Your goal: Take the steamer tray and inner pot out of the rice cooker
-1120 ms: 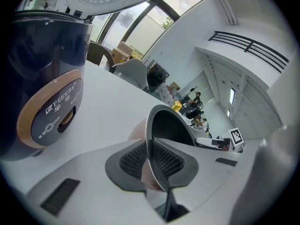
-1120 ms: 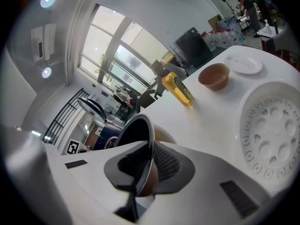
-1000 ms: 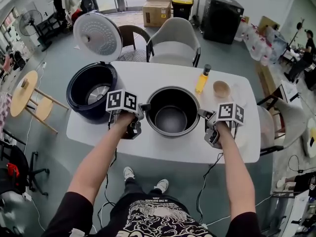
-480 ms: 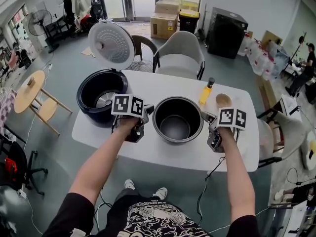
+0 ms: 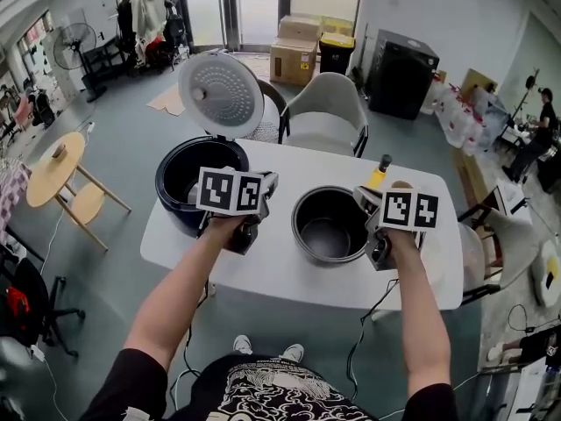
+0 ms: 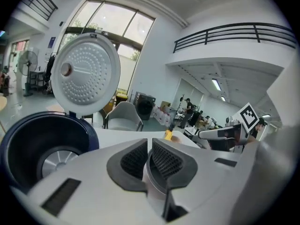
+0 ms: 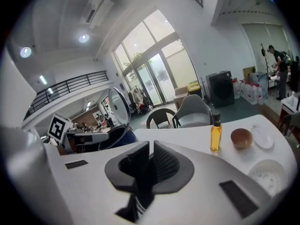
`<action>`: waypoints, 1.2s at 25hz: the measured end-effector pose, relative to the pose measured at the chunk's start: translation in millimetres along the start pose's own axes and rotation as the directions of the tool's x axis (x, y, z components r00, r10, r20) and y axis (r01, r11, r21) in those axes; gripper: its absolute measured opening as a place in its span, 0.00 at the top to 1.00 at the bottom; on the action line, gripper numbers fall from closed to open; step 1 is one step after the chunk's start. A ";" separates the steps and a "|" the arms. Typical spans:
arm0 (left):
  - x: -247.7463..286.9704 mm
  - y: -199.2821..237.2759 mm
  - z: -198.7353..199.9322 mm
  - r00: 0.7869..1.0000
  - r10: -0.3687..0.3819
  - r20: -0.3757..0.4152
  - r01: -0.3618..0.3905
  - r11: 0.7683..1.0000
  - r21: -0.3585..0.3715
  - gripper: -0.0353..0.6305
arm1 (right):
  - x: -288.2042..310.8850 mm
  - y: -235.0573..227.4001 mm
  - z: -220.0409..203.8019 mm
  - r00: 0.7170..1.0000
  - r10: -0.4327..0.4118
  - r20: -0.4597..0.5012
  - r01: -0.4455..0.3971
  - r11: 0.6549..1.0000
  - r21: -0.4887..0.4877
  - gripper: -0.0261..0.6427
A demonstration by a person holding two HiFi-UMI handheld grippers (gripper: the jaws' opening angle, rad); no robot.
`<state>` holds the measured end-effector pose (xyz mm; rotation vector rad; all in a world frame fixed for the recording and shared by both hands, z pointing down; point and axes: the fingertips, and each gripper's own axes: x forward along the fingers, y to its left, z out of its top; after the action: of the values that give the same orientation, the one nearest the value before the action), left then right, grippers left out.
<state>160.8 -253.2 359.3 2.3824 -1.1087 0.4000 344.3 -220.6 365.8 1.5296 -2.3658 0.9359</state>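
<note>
This is a big open work hall, more lab or studio than home. Well beyond the jaws stand tall glass doors (image 5: 237, 7), stacked cardboard boxes (image 5: 294, 55) and a black cabinet (image 5: 401, 70). Far to their left are a clothes rack (image 5: 149, 16) and a standing fan (image 5: 72, 46). A railed mezzanine (image 6: 229, 34) runs overhead.
</note>
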 end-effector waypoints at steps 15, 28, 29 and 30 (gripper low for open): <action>-112.4 49.6 45.9 0.978 -0.029 0.208 0.003 0.993 0.121 0.91 | 12.3 130.8 15.7 0.983 -0.089 0.162 0.124 0.967 -0.222 0.94; -128.4 51.6 34.4 0.972 -0.007 0.235 -0.062 0.957 0.282 0.92 | -8.7 152.6 6.9 0.941 -0.136 0.308 0.228 0.932 -0.283 0.94; -129.0 53.5 34.7 0.971 0.000 0.239 -0.070 0.956 0.285 0.92 | -9.1 153.3 6.8 0.940 -0.134 0.313 0.230 0.928 -0.293 0.94; -129.9 54.8 35.8 0.969 0.005 0.247 -0.076 0.957 0.281 0.92 | -10.1 153.5 7.1 0.939 -0.132 0.318 0.233 0.924 -0.303 0.94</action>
<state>38.8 -220.4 287.3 2.7273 -1.2852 0.3054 216.8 -174.8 292.6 1.8026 -2.3514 0.2556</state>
